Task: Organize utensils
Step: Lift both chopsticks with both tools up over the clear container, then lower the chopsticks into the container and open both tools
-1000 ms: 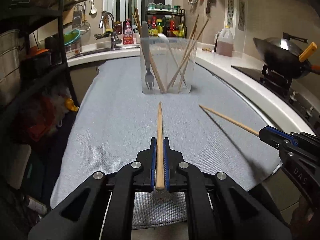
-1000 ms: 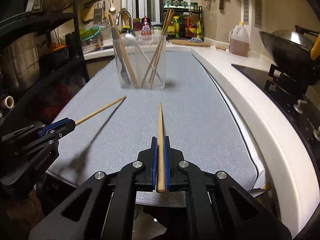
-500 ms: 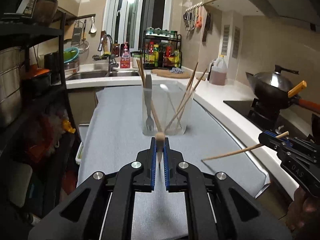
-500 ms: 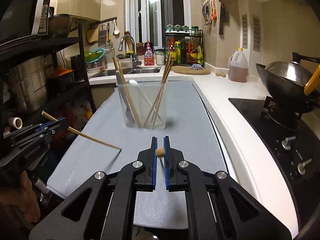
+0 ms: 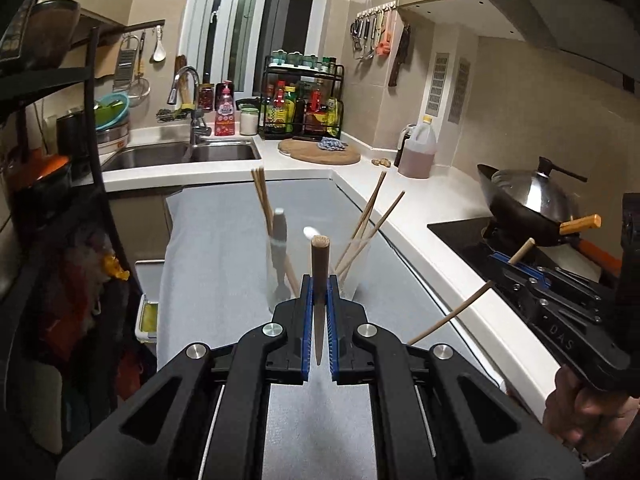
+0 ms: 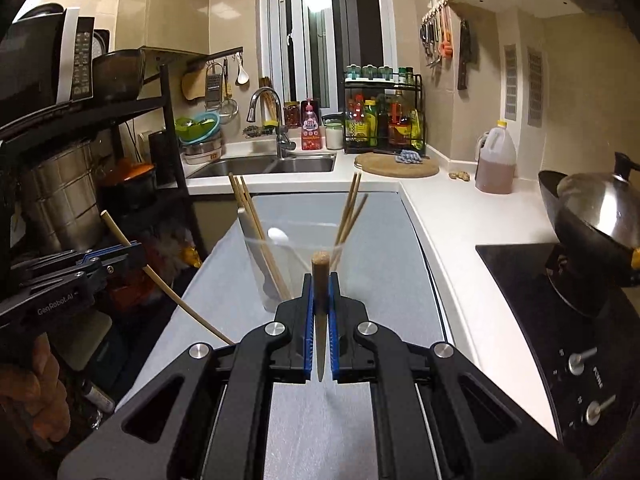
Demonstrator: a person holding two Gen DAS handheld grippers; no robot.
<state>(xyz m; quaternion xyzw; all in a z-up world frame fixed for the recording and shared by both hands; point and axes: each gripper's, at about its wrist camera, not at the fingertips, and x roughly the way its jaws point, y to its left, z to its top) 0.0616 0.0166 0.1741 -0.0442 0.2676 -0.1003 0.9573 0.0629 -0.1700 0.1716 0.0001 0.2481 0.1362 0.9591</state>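
Each claw is clenched on one chopstick. The left claw (image 5: 319,312) grips its chopstick (image 5: 319,280) near the middle, butt end up and thin tip pointing down toward the cloth-covered worktop (image 5: 224,240). The right claw (image 6: 320,312) holds its chopstick (image 6: 320,292) the same way. Both sticks hang in the air, short of the clear cup (image 6: 296,264), which stands on the worktop and already carries several chopsticks, a fork and a white spoon.

The step in hand seems to be dropping these two sticks into the cup. To do it well:

- Keep each stick close to upright, tip down, and bring it over the cup's open mouth before lowering.
- Aim for the free gap in the middle, between the sticks leaning left and those leaning right, so the tip does not catch on them.
- Put one stick in at a time; the two claws are near each other and could clash over so narrow a rim.
- Let go only once the tip is well inside, since the cup looks light and a sideways nudge could tip it.
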